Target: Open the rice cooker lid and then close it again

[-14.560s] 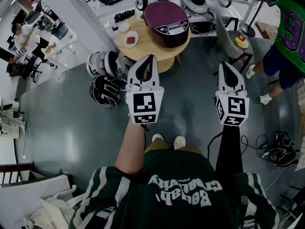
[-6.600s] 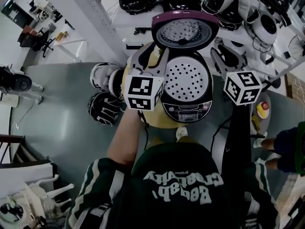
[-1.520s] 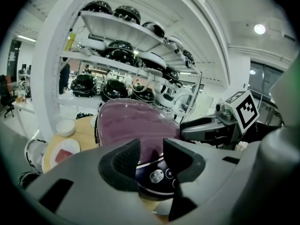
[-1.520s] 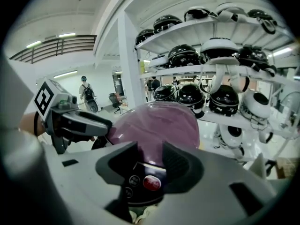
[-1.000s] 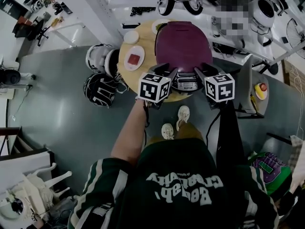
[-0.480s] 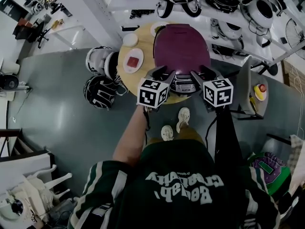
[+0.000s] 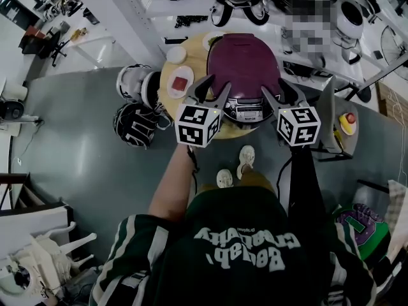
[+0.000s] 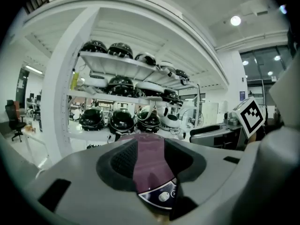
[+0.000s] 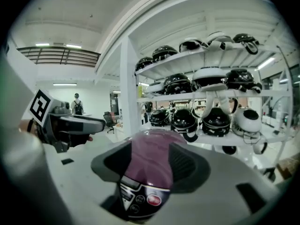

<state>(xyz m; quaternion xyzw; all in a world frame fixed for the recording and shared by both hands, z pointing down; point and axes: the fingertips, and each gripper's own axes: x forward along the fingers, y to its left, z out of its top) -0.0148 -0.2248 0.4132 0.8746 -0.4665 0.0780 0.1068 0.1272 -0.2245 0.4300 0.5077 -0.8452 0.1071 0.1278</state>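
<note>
Okay, head view first: rice cooker (image 7: 245,62) sits on the round wooden table (image 7: 164,75), maroon lid down and shut, control panel facing you. Your left gripper (image 7: 215,88) is at the cooker's front-left corner and your right gripper (image 7: 280,93) at its front-right corner, both pointing toward it. A plate (image 7: 180,83) with something red on it lies left of the cooker, and a small white dish (image 7: 176,55) lies beyond that plate. Helmets (image 7: 137,123) lie on the floor further left of the cooker.

Left gripper view: your jaws have just been opening and stand wide apart. The cooker's lid and panel show through the gap, but the pads press on nothing. Shelves of helmets (image 8: 121,121) stand behind the cooker. The right gripper's marker cube (image 8: 251,116) is off to the cooker's right.

Right gripper view: same story. These jaws have just been opening too, and they are spread wide and grip nothing, with the cooker's lid and buttons framed between them. The left gripper shows to the cooker's left.
</note>
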